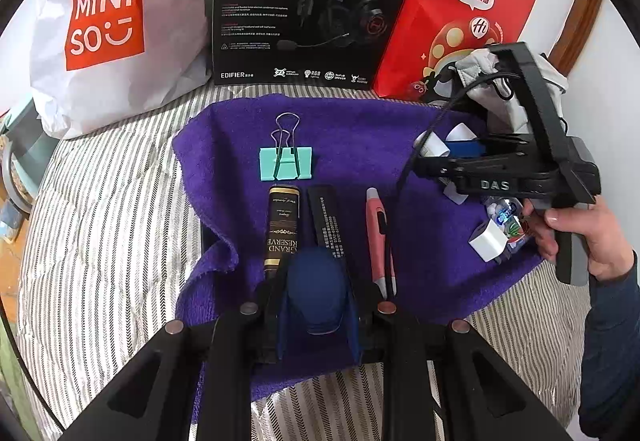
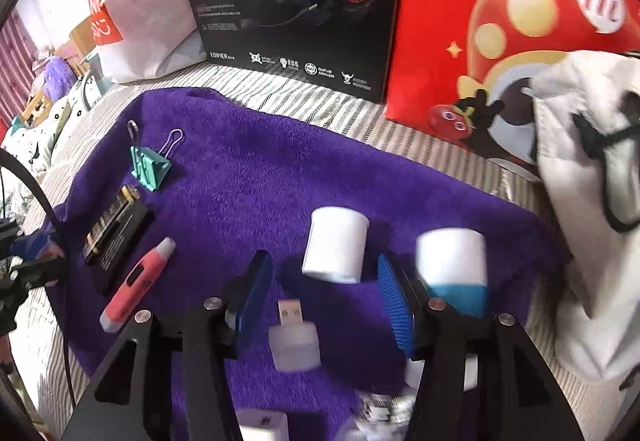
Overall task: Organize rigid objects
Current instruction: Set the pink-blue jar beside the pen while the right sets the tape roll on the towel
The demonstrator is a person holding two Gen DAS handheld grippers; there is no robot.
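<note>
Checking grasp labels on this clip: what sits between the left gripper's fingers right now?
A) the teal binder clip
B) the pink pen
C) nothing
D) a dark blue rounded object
D: in the left wrist view the dark blue rounded object sits between the left gripper fingers, while the teal binder clip and pink pen lie free on the purple towel.

We counted one purple towel [image 1: 352,129] on the striped bedding [image 1: 100,209]. On the towel: one teal binder clip [image 1: 285,163], two dark narrow boxes side by side, gold-trimmed box [image 1: 282,229] and black box [image 1: 326,219], one pink pen-like tool [image 1: 378,237], two white cylinders [image 2: 336,245] [image 2: 452,255], one small USB adapter [image 2: 294,337], one white plug block [image 1: 489,241]. Along the far edge: two bags, white bag [image 1: 120,21] and red bag [image 1: 460,9], plus one black headset box [image 1: 312,1]. Near-corner clutter was too blurred to count.
</note>
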